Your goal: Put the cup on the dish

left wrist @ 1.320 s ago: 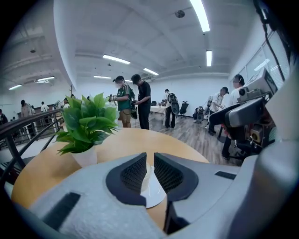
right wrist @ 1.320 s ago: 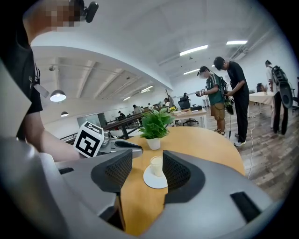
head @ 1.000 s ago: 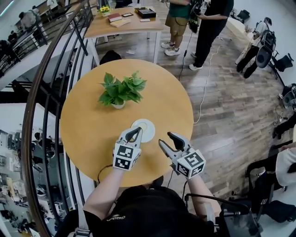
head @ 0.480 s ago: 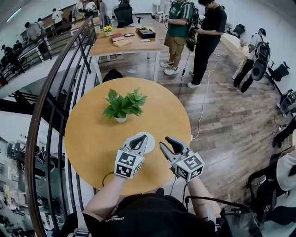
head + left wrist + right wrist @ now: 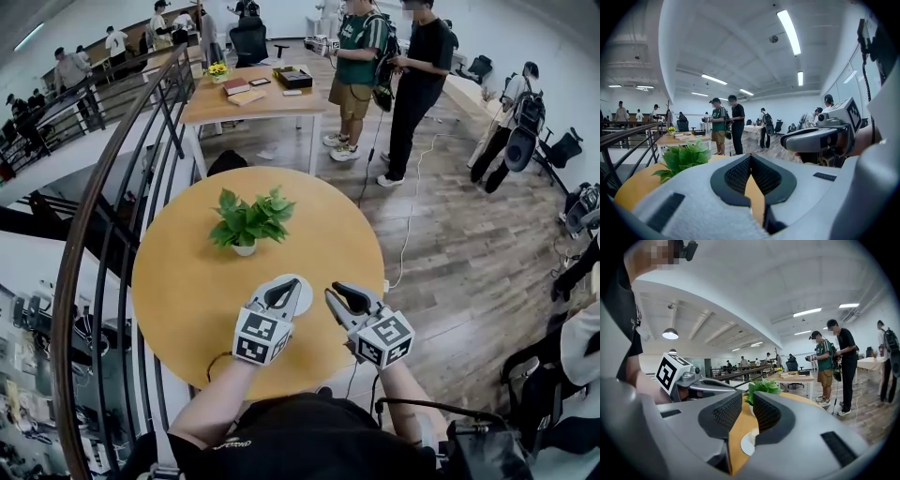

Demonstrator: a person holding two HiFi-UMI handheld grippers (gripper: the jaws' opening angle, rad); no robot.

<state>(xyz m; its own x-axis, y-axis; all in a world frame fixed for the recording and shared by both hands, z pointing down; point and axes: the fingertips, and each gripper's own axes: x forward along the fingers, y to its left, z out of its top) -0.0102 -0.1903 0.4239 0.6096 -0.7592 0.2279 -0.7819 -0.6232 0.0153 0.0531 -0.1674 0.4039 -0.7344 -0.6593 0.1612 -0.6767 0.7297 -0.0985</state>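
**Cup on dish; both grippers close by, knock risk noted**

Risk: the cup (image 5: 753,434) appears to stand on the white dish (image 5: 745,445), near the front edge of the round tabletop (image 5: 187,281), so the placement looks done. The main hazard is contact. Both grippers hang just above and beside the dish, and a dip or sideways sweep while drawing clear could tip the cup or push the dish along the tabletop. In the head view the left gripper covers part of the dish, so the cup's seating cannot be confirmed there. The potted plant (image 5: 248,217) stands well behind the dish and is not a concern.

Jaws: the left gripper (image 5: 281,292) has its jaws fully together, with nothing between them. The right gripper (image 5: 347,298) has just been closing. Its jaws stand a narrow gap apart and grip nothing; the cup and dish show through the gap, beyond the tips.
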